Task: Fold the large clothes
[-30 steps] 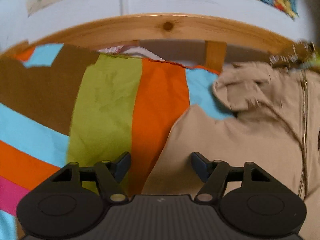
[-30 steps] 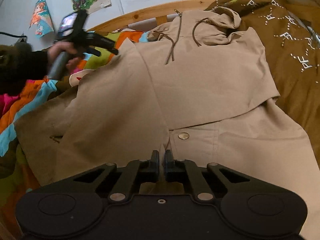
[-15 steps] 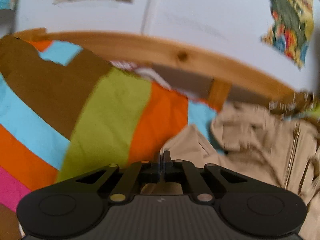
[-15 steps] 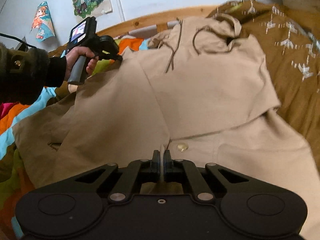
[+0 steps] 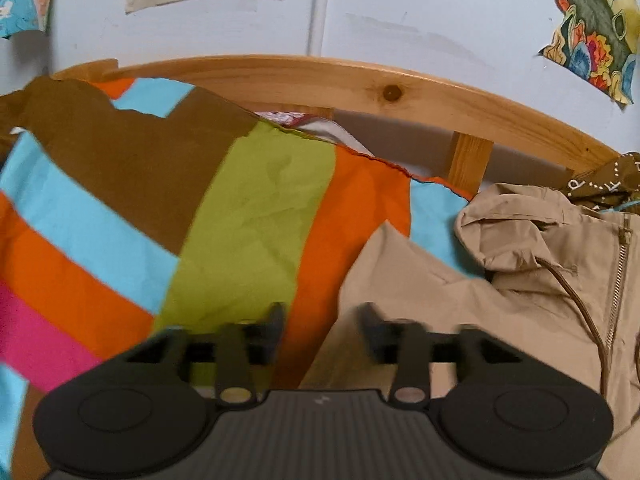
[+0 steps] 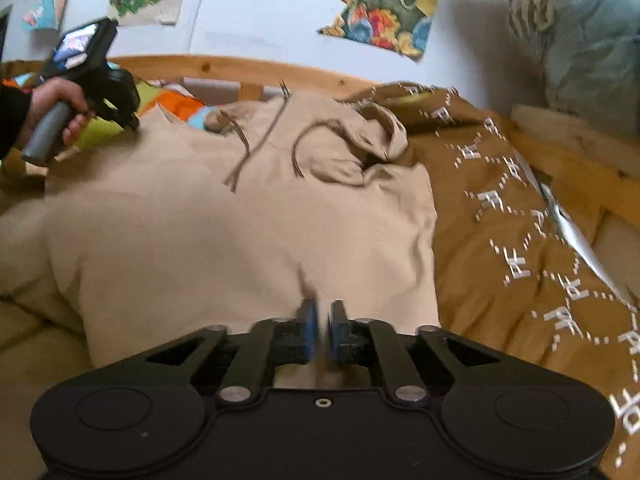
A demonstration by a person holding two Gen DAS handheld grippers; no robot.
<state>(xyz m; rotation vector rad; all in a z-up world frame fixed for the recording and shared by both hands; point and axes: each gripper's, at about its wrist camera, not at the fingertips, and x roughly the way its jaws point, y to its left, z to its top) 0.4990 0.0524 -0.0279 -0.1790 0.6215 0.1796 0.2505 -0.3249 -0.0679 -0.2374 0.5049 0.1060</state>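
Note:
A large beige hooded jacket (image 6: 240, 232) lies on the bed, its hood (image 6: 360, 148) toward the headboard and its lower part folded up over its body. My right gripper (image 6: 323, 330) is shut on a fold of the jacket's fabric near me. My left gripper (image 5: 322, 326) is open and empty, over the jacket's left edge (image 5: 380, 264) where it meets the striped cover. The left gripper also shows in the right wrist view (image 6: 132, 122), held by a hand at the jacket's far left corner.
A striped multicoloured cover (image 5: 248, 216) lies left of the jacket. A brown blanket with white letters (image 6: 520, 220) lies to its right. A wooden headboard (image 5: 360, 80) and a wall with posters (image 6: 380, 4) stand behind.
My left gripper shut on the jacket's left edge and has now opened and let go. My right gripper has carried its fold of the jacket toward the hood.

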